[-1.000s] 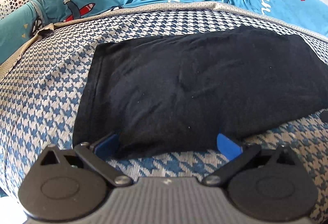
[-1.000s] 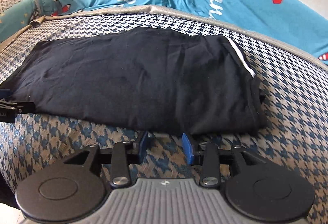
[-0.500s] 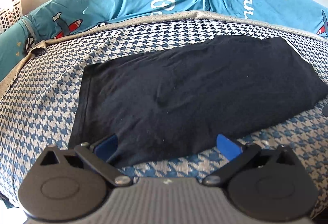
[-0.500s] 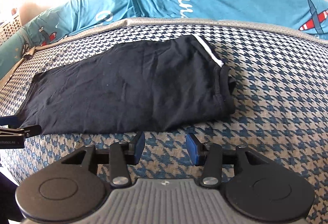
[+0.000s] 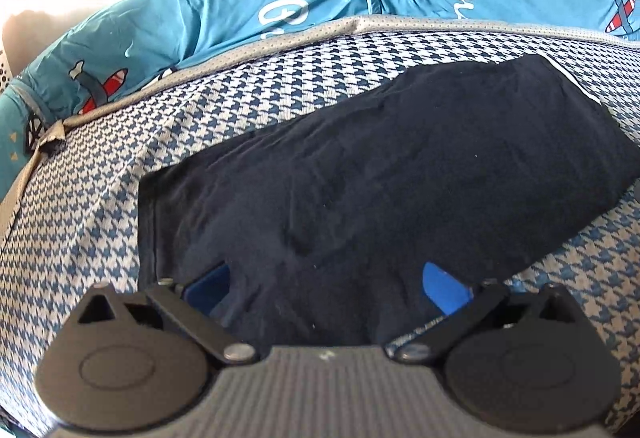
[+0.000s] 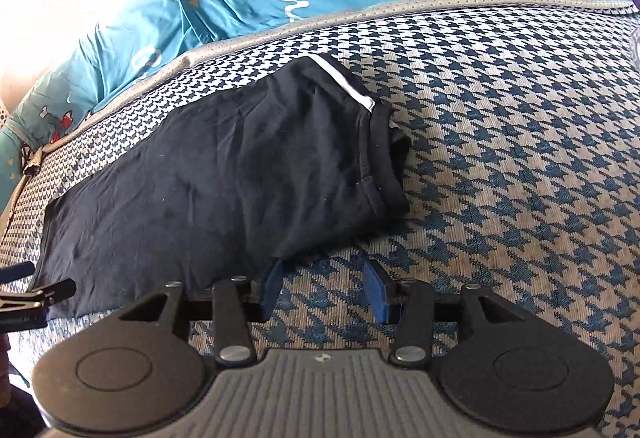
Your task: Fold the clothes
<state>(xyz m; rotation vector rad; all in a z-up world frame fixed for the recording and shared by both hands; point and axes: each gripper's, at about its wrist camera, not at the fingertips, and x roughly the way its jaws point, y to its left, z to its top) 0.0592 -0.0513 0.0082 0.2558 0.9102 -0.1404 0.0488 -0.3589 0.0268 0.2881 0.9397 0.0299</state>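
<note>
Left wrist view records a dark navy garment (image 5: pixel 384 181) lying folded into a long strip on the houndstooth mattress (image 5: pixel 92 222), with teal printed bedding (image 5: pixel 224 13) bunched behind it. Compared with the view a second ago, the garment's near edge now reaches down between the fingers of the left gripper (image 5: pixel 326 288), where previously a band of bare mattress was seen in front of that edge. Both views are also rolled, so that the garment now runs diagonally across each. The left gripper is judged to be closing in on the near left end for a further fold; no fold is yet begun.

The left gripper is spread wide, its blue pads (image 5: pixel 446 288) standing clear on either side of the cloth, nothing pinched.

In the right wrist view the right gripper (image 6: pixel 322 288) has just been opening and now stands partly open and released. Only mattress lies between its pads; the left pad (image 6: pixel 272 284) sits at the garment's near hem, and contact cannot be confirmed. The white-trimmed end (image 6: pixel 348 85) lies beyond, untouched. Neither gripper holds the garment.
</note>
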